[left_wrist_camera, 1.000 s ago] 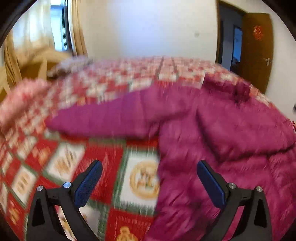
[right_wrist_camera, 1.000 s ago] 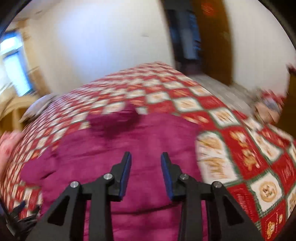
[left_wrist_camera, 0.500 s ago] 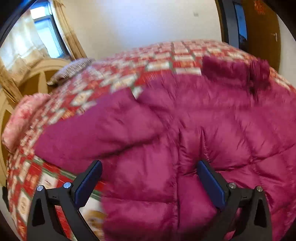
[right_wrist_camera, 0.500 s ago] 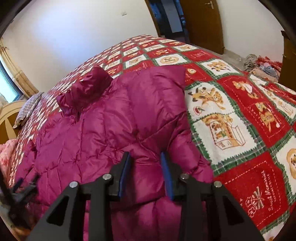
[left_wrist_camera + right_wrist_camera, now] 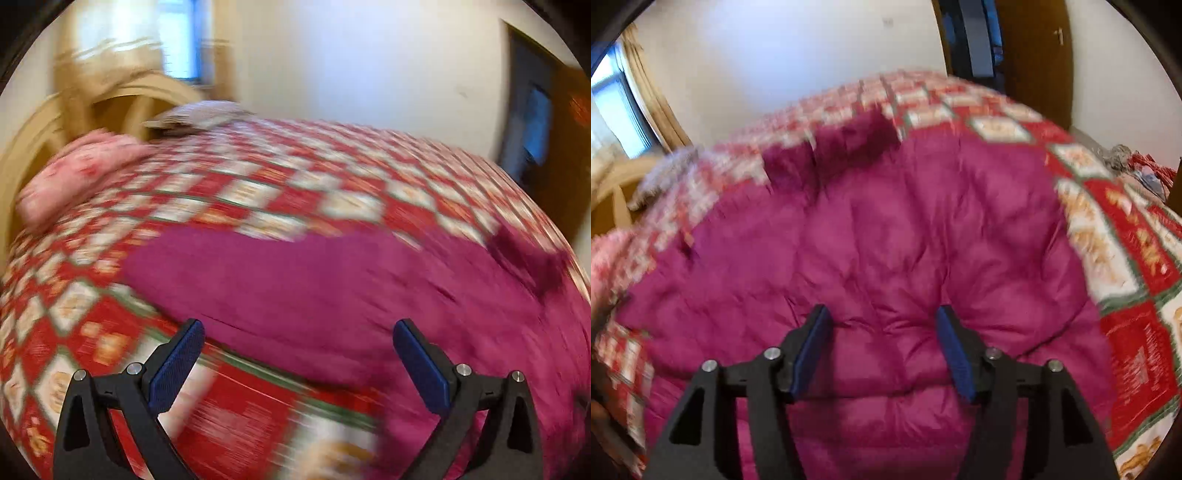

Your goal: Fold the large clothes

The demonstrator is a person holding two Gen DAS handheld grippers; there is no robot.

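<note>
So your biggest thing here is the bed [image 5: 258,195], covered in that red, white and green checkered quilt [image 5: 1137,295], and it fills most of both views. The magenta puffer jacket [image 5: 886,240] is spread flat on top of it. In the right wrist view the jacket takes up the whole middle and lower part of the frame, with its long axis running from the bottom of the frame up toward the top center, where the darker hood [image 5: 849,144] points away from you at the far wall. In the left wrist view the same jacket [image 5: 369,288] sits in the lower right, and one sleeve [image 5: 207,266] sticks out sideways toward the left of the frame, lying flat on the quilt. That view is pretty motion-blurred, so finer detail is a wash.

Upper left of the left wrist view you've got a pink pillow [image 5: 77,173] against the wooden headboard [image 5: 122,99], and a wooden door [image 5: 1034,59] shows at the upper right of the right wrist view.

Your left gripper [image 5: 297,334] has its fingers spread wide with nothing between them, hovering over the sleeve edge. Your right gripper [image 5: 882,319] has its fingers apart too, over the jacket's body, not clamped on any fabric.
</note>
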